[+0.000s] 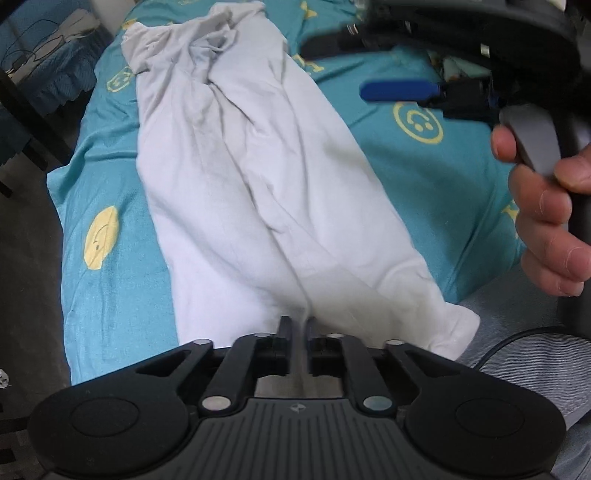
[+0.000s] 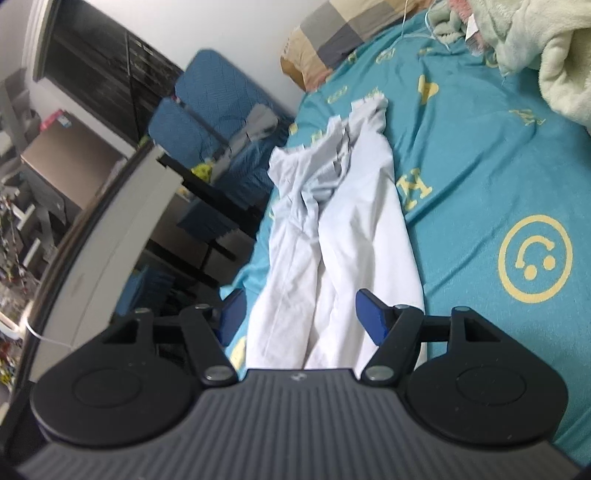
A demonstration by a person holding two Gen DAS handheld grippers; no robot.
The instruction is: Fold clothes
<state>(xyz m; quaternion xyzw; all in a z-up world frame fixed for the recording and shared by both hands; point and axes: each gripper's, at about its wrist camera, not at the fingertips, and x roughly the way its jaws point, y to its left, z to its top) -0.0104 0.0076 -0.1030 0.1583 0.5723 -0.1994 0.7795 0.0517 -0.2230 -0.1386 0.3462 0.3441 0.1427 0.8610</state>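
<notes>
Left wrist view: a white garment (image 1: 258, 177) lies lengthwise down the middle of the frame on a teal bedsheet (image 1: 118, 280) printed with yellow smiley faces. At bottom centre the left claw (image 1: 297, 326) is closed almost completely, its black fingers pinching the near edge of the garment, a thin ridge of cloth rising between them. At the right edge a hand (image 1: 546, 206) grips the handle of the right claw (image 1: 373, 66), whose blue-tipped finger reaches in above the sheet at upper right, apart from the garment.

Right wrist view: the right claw (image 2: 299, 317) stands wide open at lower centre, blue pads on either side of the garment's (image 2: 332, 229) near end and holding nothing. The garment runs up the centre toward a crumpled far end. A pale fleece blanket (image 2: 535, 51) is heaped at upper right, and a checked pillow (image 2: 332, 33) lies at the top.
</notes>
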